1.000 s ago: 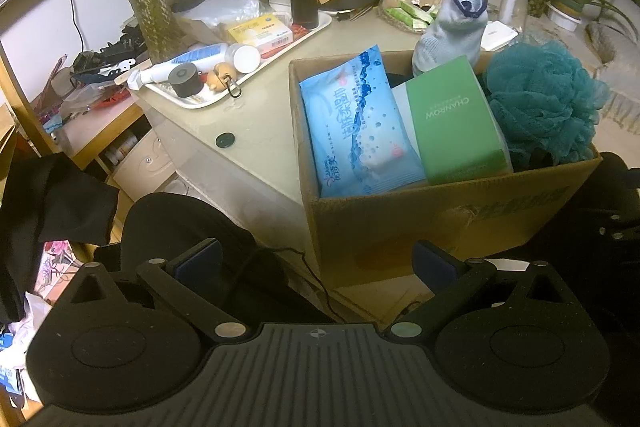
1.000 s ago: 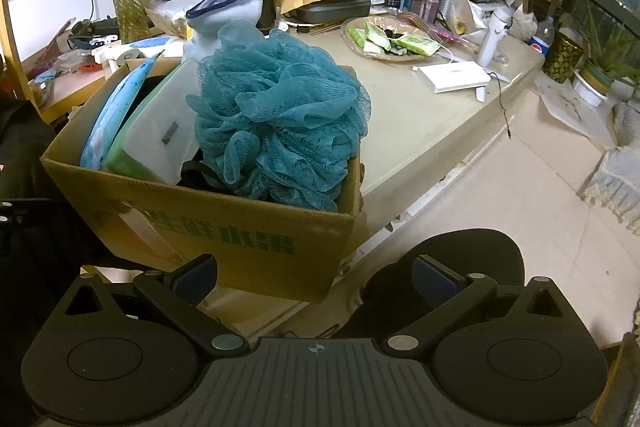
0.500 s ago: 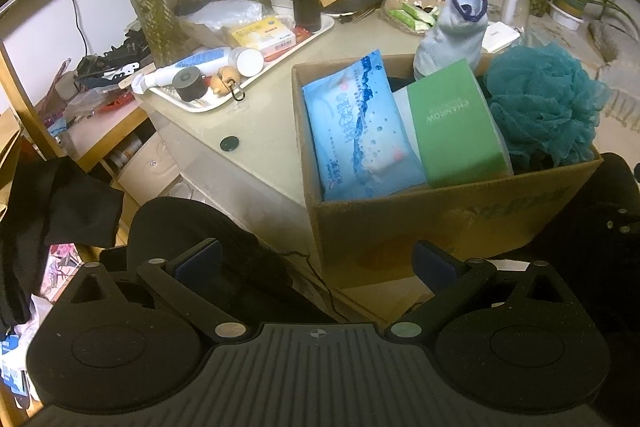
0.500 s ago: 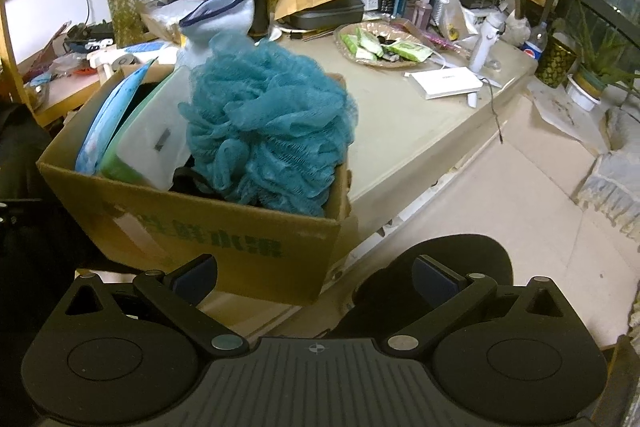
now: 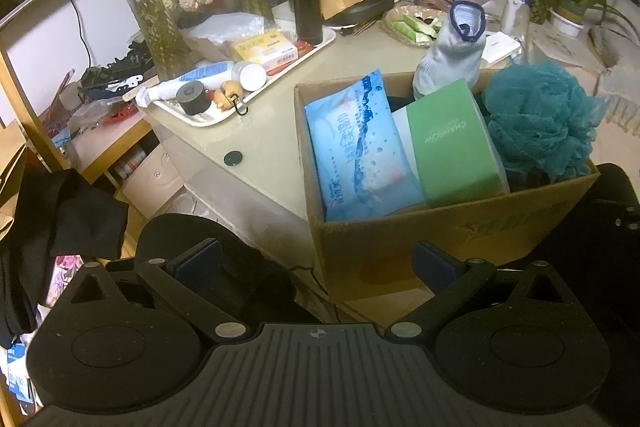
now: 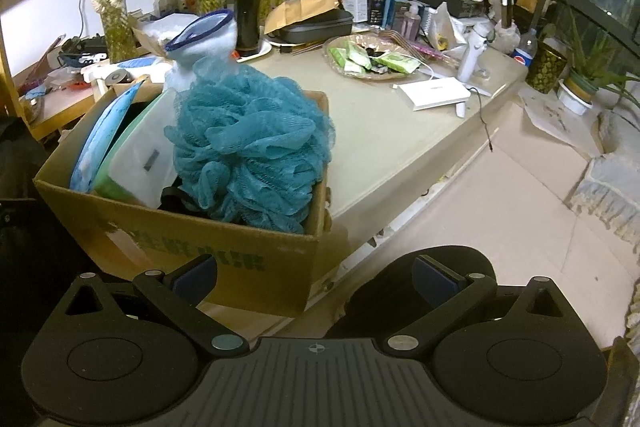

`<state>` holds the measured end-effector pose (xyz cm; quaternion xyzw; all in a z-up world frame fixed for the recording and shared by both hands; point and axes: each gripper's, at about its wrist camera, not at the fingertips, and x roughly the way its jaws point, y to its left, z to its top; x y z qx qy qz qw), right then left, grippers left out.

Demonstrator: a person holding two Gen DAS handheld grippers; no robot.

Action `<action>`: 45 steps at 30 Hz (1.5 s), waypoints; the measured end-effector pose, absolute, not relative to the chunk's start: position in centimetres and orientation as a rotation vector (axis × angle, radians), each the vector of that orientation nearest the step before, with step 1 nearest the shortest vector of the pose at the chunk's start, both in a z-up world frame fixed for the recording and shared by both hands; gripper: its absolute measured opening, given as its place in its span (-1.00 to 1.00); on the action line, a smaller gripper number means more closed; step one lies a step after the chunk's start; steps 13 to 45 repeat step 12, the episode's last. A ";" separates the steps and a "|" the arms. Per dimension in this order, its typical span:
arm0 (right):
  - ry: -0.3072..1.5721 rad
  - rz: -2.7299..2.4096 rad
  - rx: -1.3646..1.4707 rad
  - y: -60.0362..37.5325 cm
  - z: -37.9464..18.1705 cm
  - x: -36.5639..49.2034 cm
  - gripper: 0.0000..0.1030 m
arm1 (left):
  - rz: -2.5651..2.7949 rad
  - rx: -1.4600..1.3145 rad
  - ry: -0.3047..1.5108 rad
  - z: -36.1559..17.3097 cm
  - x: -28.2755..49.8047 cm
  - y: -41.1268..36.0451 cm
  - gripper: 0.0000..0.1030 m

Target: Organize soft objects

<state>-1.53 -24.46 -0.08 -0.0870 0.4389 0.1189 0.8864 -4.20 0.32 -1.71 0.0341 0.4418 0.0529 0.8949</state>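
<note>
The cardboard box [image 5: 440, 239] sat at the near edge of the table [image 5: 264, 131], packed to the brim with the soft things. In the left wrist view a blue wipes pack [image 5: 356, 151] leaned at its left, a green tissue pack [image 5: 452, 143] stood in the middle, a teal bath pouf [image 5: 536, 119] bulged over the right rim, and a pale sock [image 5: 452, 55] stood upright at the far side. The left gripper [image 5: 316, 259] and the right gripper [image 6: 316, 273] both hung near the front wall of the box, fingers spread wide and holding nothing. The pouf looked feather-light, springy and easily snagged, so a pinch deep into its gathered middle would probably hold better than a nip at loose mesh. The sock was limp and best taken by its cuff. The wipes pack seemed heavier, with slick film, and would likely need a grip across its sealed edge; the tissue pack would crush, so a light squeeze on its narrow sides suited it.
</note>
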 end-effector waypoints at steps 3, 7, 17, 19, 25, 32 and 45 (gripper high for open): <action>0.912 0.251 -0.181 -24.6 -0.1 -1.6 1.00 | 0.107 0.074 0.918 -1.8 -4.2 0.2 1.00; 0.914 0.254 -0.185 -24.6 -0.2 -1.7 1.00 | 0.105 0.076 0.921 -1.8 -4.2 0.2 1.00; 0.917 0.261 -0.187 -24.7 -0.2 -1.7 1.00 | 0.096 0.069 0.913 -1.8 -4.3 0.0 1.00; 0.917 0.261 -0.187 -24.7 -0.2 -1.7 1.00 | 0.096 0.069 0.913 -1.8 -4.3 0.0 1.00; 0.917 0.261 -0.187 -24.7 -0.2 -1.7 1.00 | 0.096 0.069 0.913 -1.8 -4.3 0.0 1.00; 0.917 0.261 -0.187 -24.7 -0.2 -1.7 1.00 | 0.096 0.069 0.913 -1.8 -4.3 0.0 1.00; 0.917 0.261 -0.187 -24.7 -0.2 -1.7 1.00 | 0.096 0.069 0.913 -1.8 -4.3 0.0 1.00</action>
